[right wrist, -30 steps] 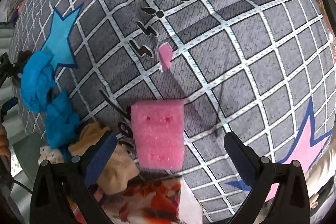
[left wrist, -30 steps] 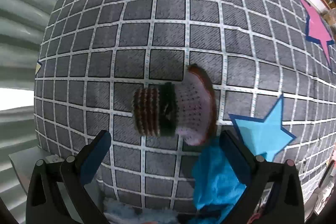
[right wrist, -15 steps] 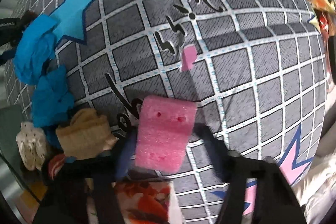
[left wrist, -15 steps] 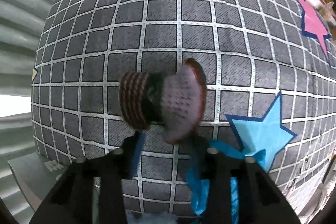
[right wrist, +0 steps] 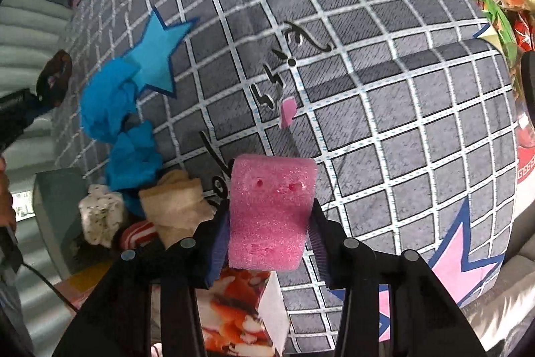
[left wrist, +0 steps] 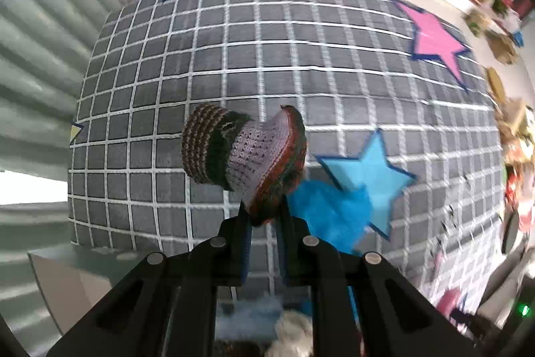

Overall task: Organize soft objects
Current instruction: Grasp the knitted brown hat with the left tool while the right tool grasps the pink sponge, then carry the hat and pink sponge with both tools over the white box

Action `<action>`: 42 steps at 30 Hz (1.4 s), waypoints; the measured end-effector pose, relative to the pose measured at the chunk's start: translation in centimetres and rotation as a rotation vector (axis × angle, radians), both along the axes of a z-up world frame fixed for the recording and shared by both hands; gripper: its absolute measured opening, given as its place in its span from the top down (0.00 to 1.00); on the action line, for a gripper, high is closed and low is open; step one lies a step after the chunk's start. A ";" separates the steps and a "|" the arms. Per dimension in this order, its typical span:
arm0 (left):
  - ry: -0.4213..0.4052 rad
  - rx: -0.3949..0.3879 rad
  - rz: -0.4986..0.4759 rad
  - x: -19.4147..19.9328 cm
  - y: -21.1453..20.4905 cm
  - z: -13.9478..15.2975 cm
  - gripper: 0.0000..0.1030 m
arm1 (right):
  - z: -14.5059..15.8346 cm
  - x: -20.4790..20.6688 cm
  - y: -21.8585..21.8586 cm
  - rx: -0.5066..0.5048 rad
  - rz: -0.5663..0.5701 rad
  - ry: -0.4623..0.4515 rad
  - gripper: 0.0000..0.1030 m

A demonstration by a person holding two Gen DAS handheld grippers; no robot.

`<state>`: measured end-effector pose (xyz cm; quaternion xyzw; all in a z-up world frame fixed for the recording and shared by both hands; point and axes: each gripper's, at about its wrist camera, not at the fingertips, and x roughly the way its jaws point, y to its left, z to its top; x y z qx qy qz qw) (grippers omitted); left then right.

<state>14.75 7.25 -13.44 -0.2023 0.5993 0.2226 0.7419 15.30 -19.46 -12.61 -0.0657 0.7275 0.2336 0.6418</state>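
Left gripper (left wrist: 262, 216) clamped narrow on the rim of a knitted bootie (left wrist: 247, 156) — held up off the checked blanket (left wrist: 267, 56), striped cuff pointing left; blue cloth (left wrist: 329, 209) just beside it, lying on the blue star (left wrist: 371, 169). Right gripper (right wrist: 269, 236) squeezing a pink foam block (right wrist: 271, 209) between both fingers, above the blanket — small pink scrap (right wrist: 288, 112) beyond; blue cloth, beige cloth (right wrist: 177, 203) and spotted white cloth (right wrist: 100, 216) piled to the left.
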 end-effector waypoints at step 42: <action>-0.131 0.006 -0.065 -23.1 -15.4 20.3 0.86 | 9.7 -10.9 -3.4 0.128 0.369 0.034 0.56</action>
